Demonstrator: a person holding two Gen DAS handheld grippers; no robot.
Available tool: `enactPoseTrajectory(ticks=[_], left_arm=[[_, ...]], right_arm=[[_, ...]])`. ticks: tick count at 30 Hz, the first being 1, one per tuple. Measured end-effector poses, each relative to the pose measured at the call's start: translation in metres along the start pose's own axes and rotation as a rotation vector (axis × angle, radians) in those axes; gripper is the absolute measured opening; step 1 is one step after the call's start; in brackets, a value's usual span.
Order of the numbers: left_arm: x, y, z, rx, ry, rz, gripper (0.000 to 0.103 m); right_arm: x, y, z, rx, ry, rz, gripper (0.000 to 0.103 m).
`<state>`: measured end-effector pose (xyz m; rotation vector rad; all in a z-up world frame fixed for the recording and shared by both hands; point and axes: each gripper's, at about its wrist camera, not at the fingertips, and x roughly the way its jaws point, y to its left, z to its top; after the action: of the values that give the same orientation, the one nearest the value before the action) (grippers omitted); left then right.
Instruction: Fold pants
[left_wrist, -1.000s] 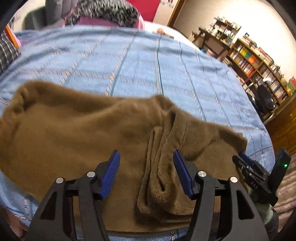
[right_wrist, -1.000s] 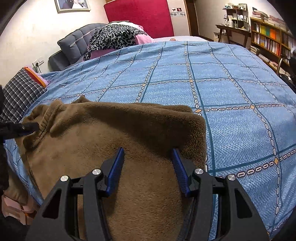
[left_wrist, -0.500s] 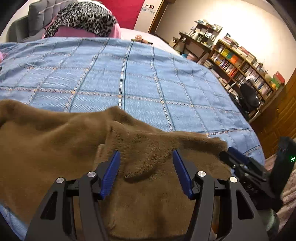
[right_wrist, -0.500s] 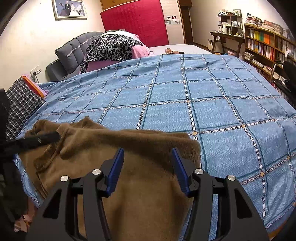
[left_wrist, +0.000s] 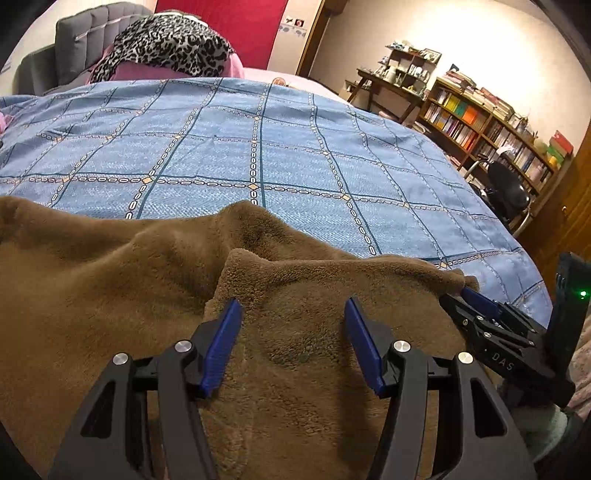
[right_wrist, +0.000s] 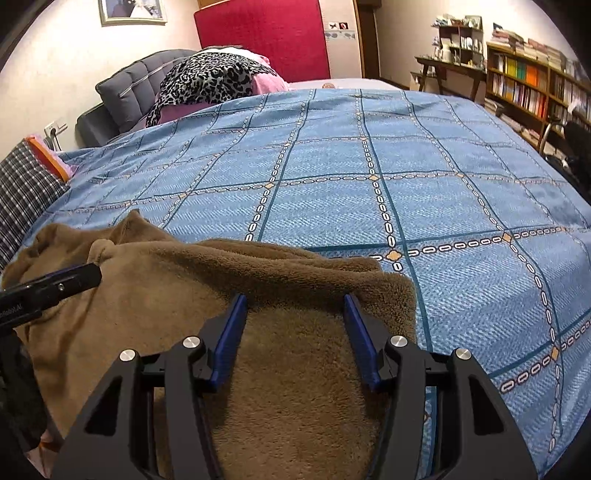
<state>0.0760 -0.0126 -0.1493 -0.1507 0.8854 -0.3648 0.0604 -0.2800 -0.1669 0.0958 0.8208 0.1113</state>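
Observation:
Brown fleece pants lie at the near edge of a bed with a blue checked cover. My left gripper has a raised fold of the fleece filling the gap between its blue pads, and it grips that fold. My right gripper holds the pants the same way near their right corner, with the fabric edge crossing its fingertips. In the left wrist view the right gripper shows side-on at the pants' right corner. The left gripper shows at the left end in the right wrist view.
A leopard-print blanket and pink bedding lie at the grey headboard. Bookshelves, a desk and a black office chair stand right of the bed. A checked cloth lies at the left edge.
Both grippers have moved on over the bed with the pants in them. The pants' far edge has bunched into a ridge at the fingertips, and more of the blue cover now shows beyond it.

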Motion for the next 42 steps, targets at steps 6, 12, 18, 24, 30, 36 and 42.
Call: enactPoseTrajectory(ticks=[6,12,18,24,30,36,42], left_arm=[[-0.011,0.004,0.001,-0.021,0.006,-0.036,0.059],[-0.042,0.016,0.011,-0.094,-0.026,0.000,0.060],[-0.069,0.030,0.014,-0.113,-0.069,0.036,0.060],[-0.089,0.065,0.012,-0.180,-0.097,0.115,0.063],[-0.120,0.121,0.009,-0.293,-0.150,0.235,0.076],[-0.156,0.181,0.003,-0.434,-0.219,0.365,0.080],[-0.172,0.230,-0.010,-0.563,-0.250,0.438,0.080]], right_arm=[[0.000,-0.002,-0.001,0.003,-0.005,0.006,0.056],[-0.006,-0.003,0.002,0.020,-0.003,0.016,0.058],[-0.025,-0.001,0.007,0.062,-0.023,0.034,0.061],[-0.046,0.002,0.008,0.079,-0.054,0.036,0.061],[-0.053,0.008,0.009,0.078,-0.062,0.049,0.061],[-0.054,0.018,0.008,0.062,-0.050,0.062,0.061],[-0.055,0.028,0.010,0.043,-0.046,0.065,0.061]])
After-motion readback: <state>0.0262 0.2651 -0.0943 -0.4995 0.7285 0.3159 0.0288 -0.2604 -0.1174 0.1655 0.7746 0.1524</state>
